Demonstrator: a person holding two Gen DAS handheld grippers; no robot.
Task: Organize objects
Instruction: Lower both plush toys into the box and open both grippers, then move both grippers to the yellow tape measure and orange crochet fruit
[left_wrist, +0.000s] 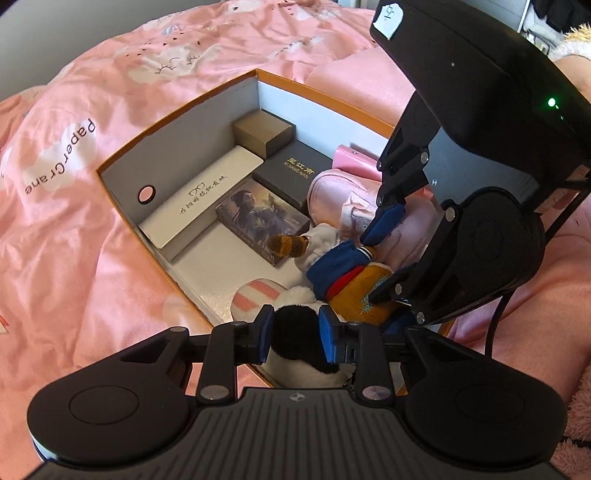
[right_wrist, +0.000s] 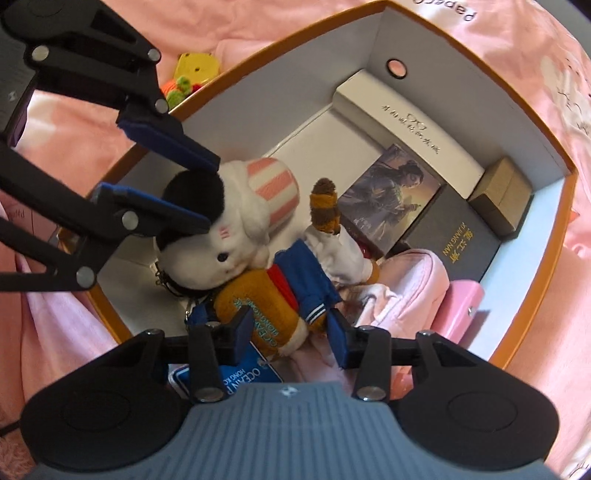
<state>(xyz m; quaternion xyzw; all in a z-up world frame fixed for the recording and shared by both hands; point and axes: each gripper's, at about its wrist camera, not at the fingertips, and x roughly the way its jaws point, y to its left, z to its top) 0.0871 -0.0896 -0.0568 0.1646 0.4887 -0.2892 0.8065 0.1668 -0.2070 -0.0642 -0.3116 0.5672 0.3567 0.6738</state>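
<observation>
Only right-wrist view shows yellow toy (right_wrist: 195, 66) outside orange box (right_wrist: 532, 332).

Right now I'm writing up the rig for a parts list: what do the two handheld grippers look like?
Both are matte black, with linkage arms on silver pivots and blue pads on the fingers. The left gripper has a ribbed dark deck. The right gripper has a ribbed grey deck, a green light, a white handwritten sticker and a black cable.
</observation>
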